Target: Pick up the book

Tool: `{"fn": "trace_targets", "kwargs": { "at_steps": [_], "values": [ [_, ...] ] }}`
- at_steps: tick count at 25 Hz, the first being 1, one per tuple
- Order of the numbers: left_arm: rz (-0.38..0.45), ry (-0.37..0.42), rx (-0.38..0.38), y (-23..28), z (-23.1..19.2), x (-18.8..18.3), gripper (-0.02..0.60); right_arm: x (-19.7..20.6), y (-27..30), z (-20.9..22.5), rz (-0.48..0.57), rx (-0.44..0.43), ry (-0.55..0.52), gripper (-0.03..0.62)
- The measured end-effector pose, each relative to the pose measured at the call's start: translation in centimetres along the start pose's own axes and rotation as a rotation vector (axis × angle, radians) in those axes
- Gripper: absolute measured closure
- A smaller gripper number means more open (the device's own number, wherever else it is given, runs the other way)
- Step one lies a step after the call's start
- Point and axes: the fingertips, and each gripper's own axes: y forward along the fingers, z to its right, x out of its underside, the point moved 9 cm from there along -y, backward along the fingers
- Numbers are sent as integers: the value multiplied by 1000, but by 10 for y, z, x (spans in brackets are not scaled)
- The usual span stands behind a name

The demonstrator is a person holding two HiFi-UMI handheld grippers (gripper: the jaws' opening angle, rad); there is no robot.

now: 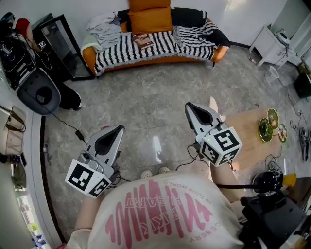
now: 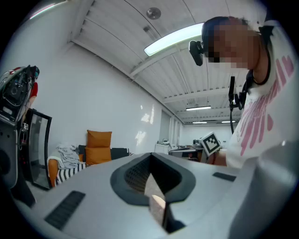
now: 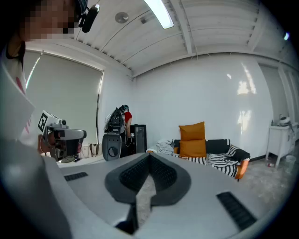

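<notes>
The book point(image 1: 143, 41), brownish with a pale cover, lies flat on the black-and-white striped blanket of the orange sofa point(image 1: 160, 46) at the far side of the room. Both grippers hover over the grey floor close to the person's body, far from the book. My left gripper point(image 1: 118, 129) points toward the sofa with its jaws together and nothing between them. My right gripper point(image 1: 189, 107) is likewise shut and empty. The left gripper view shows the shut jaws point(image 2: 150, 155) with the sofa point(image 2: 70, 170) far off. The right gripper view shows the same point(image 3: 149, 155), and there the book is too small to make out.
Orange cushions point(image 1: 149, 14) and crumpled clothes point(image 1: 104, 26) lie on the sofa. A black glass-fronted cabinet point(image 1: 60, 46) and a round grey device point(image 1: 39, 92) stand at the left. A low wooden table point(image 1: 250, 136) with green-gold dishes point(image 1: 266, 129) sits at the right, and a white side table point(image 1: 272, 46) beyond it.
</notes>
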Motion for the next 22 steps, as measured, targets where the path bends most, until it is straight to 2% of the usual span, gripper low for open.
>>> {"fn": "trace_targets", "kwargs": {
  "at_steps": [13, 22],
  "values": [
    [4, 6, 3, -1, -9, -4, 574, -6, 6, -4, -5, 4, -34, 585],
    [9, 31, 20, -14, -26, -11, 574, -14, 13, -18, 99, -13, 33, 585]
  ]
}}
